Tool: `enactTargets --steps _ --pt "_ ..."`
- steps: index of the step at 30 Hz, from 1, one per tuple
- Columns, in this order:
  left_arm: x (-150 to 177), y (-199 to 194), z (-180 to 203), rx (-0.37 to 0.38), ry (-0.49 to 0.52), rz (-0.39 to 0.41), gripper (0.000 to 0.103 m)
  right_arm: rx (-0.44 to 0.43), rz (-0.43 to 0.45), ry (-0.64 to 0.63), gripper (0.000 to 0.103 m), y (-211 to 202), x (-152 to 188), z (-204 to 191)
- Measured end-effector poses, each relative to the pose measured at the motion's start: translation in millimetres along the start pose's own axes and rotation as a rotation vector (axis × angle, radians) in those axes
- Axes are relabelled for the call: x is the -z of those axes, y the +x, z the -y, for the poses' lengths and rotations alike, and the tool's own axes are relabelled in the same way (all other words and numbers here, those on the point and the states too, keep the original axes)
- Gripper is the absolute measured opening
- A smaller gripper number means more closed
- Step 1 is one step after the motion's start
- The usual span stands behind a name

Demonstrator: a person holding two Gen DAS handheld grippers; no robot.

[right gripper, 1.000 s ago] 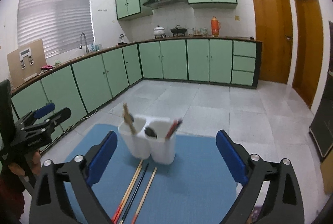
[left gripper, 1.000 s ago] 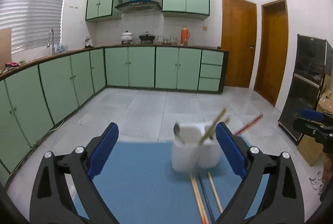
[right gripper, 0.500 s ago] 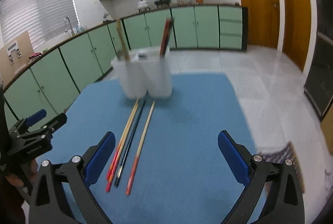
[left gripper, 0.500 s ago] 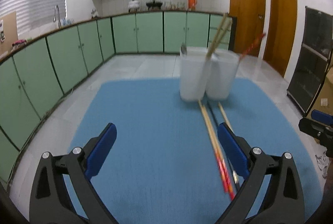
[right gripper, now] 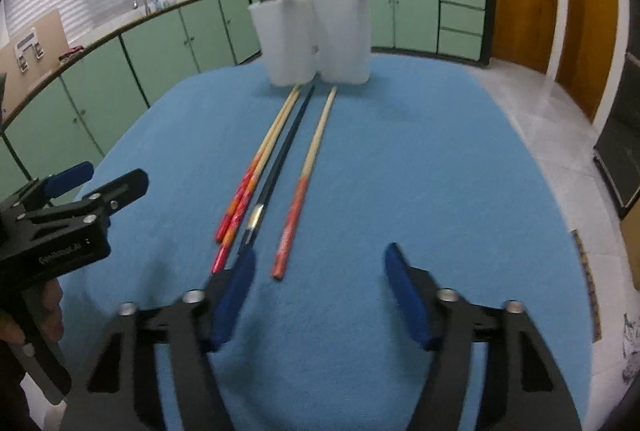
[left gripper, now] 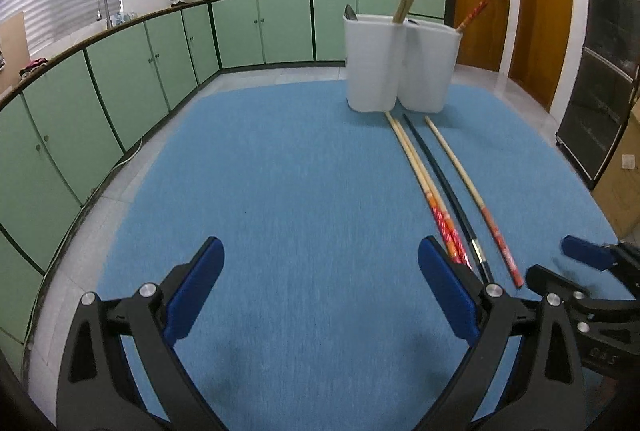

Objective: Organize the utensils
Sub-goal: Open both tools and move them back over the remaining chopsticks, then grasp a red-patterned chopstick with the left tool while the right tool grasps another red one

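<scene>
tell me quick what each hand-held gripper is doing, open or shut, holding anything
Left hand-held gripper: open, holding nothing.
Right hand-held gripper: open, jaws have just been closing, nothing between them; the chopsticks lie just ahead on the mat.

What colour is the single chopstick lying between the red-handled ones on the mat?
Black, with a small gold band near its handle end; clearest in the right wrist view.

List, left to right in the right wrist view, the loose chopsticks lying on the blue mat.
Red-ended pair → black chopstick → single red-ended chopstick.
</scene>
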State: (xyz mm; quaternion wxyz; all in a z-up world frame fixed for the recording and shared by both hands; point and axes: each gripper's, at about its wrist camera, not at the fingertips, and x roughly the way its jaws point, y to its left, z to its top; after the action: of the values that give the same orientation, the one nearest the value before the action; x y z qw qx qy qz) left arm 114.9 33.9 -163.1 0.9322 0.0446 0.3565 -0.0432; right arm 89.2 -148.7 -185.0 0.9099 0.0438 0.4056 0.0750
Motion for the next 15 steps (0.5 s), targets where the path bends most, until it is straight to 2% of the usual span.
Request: enactTargets --steps 3,11,15 --pt "5 2 0 0.004 -0.001 -0.010 0.095 0.008 -0.021 -0.009 0.042 5 3 -5" --pt "8 5 4 0.018 0.001 -0.024 0.095 0.019 -0.029 -0.036 0.026 10 3 -14" --pt "8 9 11 0.035 0.034 -0.046 0.095 0.033 -0.033 -0.055 0.006 11 3 -18"
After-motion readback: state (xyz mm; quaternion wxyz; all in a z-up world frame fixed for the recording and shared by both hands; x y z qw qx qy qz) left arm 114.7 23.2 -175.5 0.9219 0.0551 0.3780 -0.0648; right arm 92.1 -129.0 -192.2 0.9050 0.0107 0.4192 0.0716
